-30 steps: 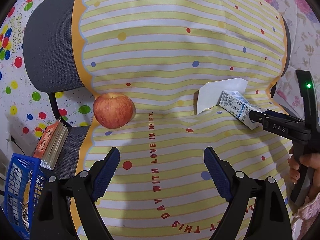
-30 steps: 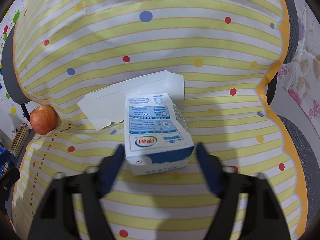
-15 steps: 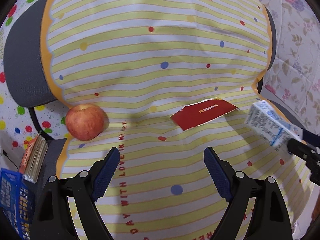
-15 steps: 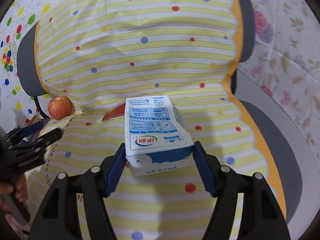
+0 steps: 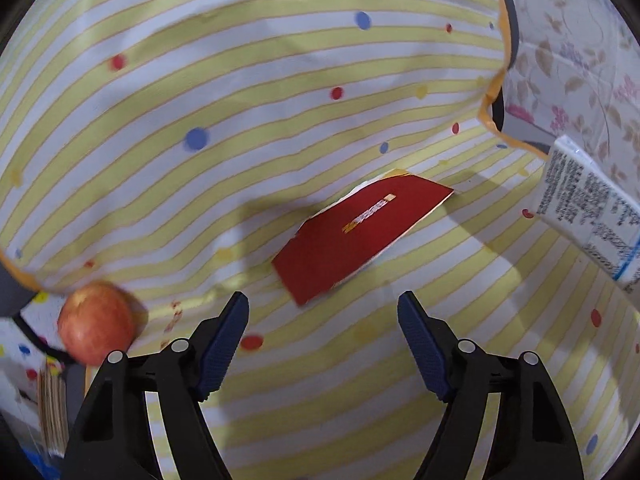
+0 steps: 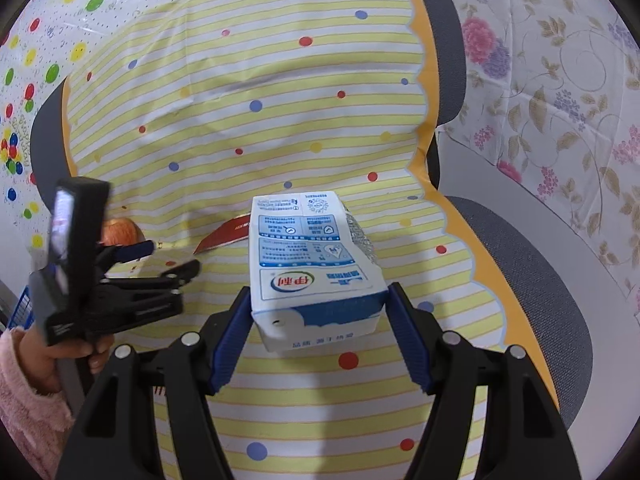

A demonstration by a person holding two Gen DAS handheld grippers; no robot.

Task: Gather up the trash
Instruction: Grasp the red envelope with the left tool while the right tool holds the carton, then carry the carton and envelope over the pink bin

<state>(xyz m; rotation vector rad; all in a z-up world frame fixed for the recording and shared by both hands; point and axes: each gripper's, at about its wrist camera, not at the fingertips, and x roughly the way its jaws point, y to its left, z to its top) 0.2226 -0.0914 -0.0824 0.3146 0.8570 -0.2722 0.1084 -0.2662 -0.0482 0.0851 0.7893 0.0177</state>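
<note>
The white and blue rectangular milk carton (image 6: 316, 264) has blue printed panels on its upper face, a red and green logo near its near end, and a crumpled silver patch on its right side. The right claw (image 6: 318, 336) grips it between its two blue pads, lifted above the yellow striped cloth (image 6: 248, 92) that covers the grey office chair (image 6: 532, 264). In the left wrist view this carton (image 5: 588, 216) shows at the far right edge.

A flat red card (image 5: 356, 236) with a small gold strip in its middle lies on the cloth, just beyond the left claw (image 5: 323, 336) and slightly to the right of its centre line. The left claw is wide open and holds nothing. A red apple (image 5: 96, 324) sits at the left edge of the seat.

Compared with half a second ago, the left claw has come much closer to the red card, and the right claw has raised the carton further from the seat.
</note>
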